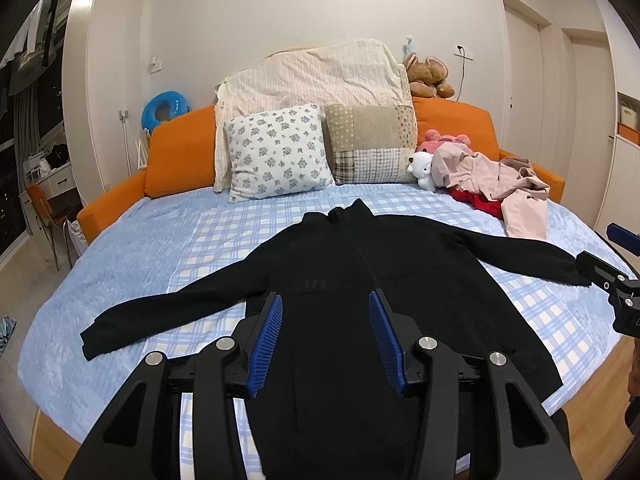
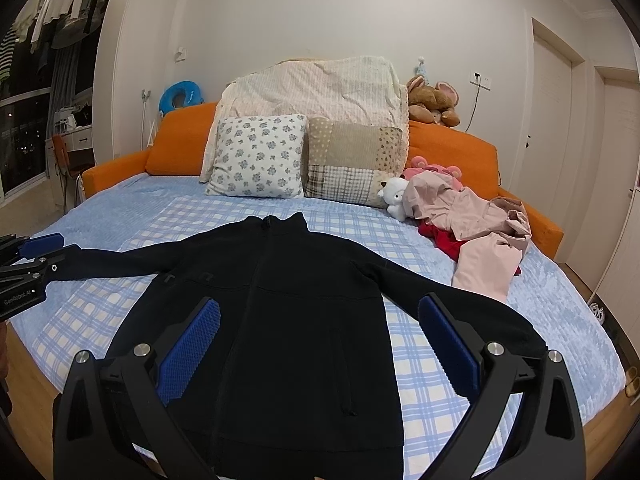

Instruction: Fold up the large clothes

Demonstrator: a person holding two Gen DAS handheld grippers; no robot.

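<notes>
Black jacket [image 1: 340, 280] flat on bed [image 1: 120, 264], left tongs [image 1: 326, 340] apart, right tongs [image 2: 320, 344] apart.

jacket hem [image 1: 340, 440] behind tongs, cut off below

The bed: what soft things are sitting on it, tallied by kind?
Cushions: 2, floral white cushion, beige patchwork cushion
Plush toys: 2, white plush bear, pink plush toy
Spread-out garments: 1, black zip jacket
Total: 5

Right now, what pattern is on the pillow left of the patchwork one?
White with small grey-blue flower sprigs; the floral pillow shows best in the left wrist view.
</notes>
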